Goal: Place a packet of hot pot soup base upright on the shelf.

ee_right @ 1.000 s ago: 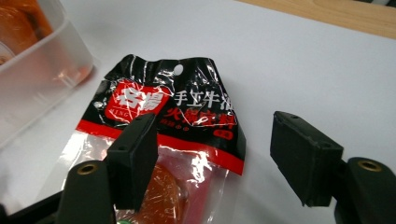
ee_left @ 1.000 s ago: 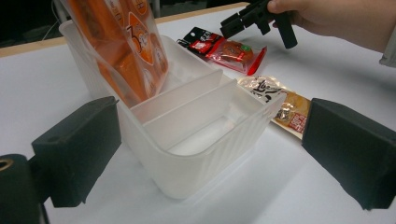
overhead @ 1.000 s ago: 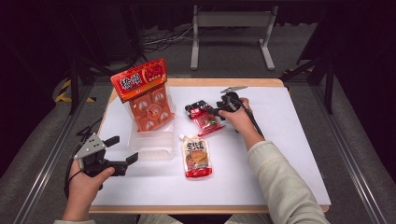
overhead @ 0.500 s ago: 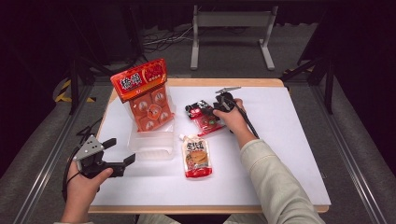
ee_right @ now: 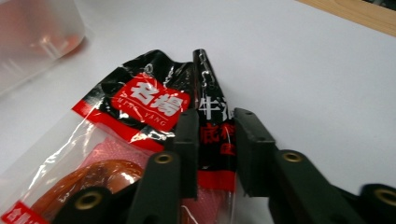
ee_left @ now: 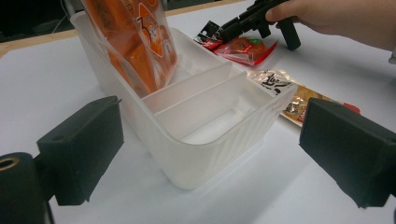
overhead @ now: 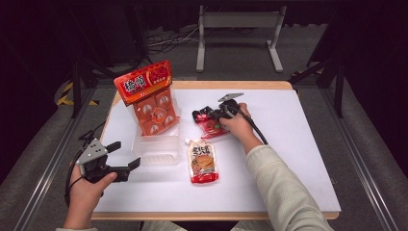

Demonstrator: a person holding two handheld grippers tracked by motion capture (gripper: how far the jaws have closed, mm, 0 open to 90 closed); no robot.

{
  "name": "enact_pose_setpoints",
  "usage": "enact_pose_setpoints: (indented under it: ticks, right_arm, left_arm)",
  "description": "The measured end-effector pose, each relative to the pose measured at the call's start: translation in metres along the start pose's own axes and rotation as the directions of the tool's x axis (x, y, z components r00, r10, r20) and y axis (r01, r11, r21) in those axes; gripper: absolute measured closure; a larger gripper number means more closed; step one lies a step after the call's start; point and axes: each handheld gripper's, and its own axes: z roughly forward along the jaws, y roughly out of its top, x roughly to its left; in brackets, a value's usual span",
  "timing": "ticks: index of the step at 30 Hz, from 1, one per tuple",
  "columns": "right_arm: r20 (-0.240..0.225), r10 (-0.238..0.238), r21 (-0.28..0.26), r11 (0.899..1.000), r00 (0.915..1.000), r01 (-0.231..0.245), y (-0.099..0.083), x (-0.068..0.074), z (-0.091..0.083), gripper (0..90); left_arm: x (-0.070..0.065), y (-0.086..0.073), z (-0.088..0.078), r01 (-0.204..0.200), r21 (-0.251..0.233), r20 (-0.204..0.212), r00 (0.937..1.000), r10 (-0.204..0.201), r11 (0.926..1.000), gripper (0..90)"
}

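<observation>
Change since earlier frame: right gripper has just been closing its jaws on the red-and-black packet; left gripper is unmoved.
High view: the packet lies flat on the bench, right of the clear divided bin. Orange bag already stands in the bin's far compartment. Spouted pouch lies just right of the bin, nearer the person.
Left gripper view: jaws open, holding nothing, with the bin between them; the near compartments are vacant.
Right gripper view: jaws pinch a raised fold of the packet.
Progress: one item binned; packet gripped, not lifted; pouch untouched.
</observation>
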Motion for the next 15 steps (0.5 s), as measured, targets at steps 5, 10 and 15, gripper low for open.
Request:
enact_pose_setpoints:
  ticks: [5,10,15]
  right_arm:
    - [0.003,-0.005,-0.001,1.000,1.0000,0.005,0.000,0.004,-0.001,81.8]
    - [-0.002,0.028,-0.034,0.999,0.9996,-0.028,-0.003,0.004,-0.006,82.9]
    - [-0.005,0.041,-0.067,0.997,0.9991,-0.041,-0.005,0.003,-0.015,83.6]
  left_arm:
    - [0.001,0.000,0.000,0.000,-0.007,0.001,1.0000,0.000,1.0000,6.9]
    - [0.002,-0.001,0.003,0.007,-0.004,0.004,1.0000,-0.007,1.0000,7.0]
    - [0.001,0.000,0.005,0.007,-0.004,0.012,0.9999,-0.007,1.0000,7.1]
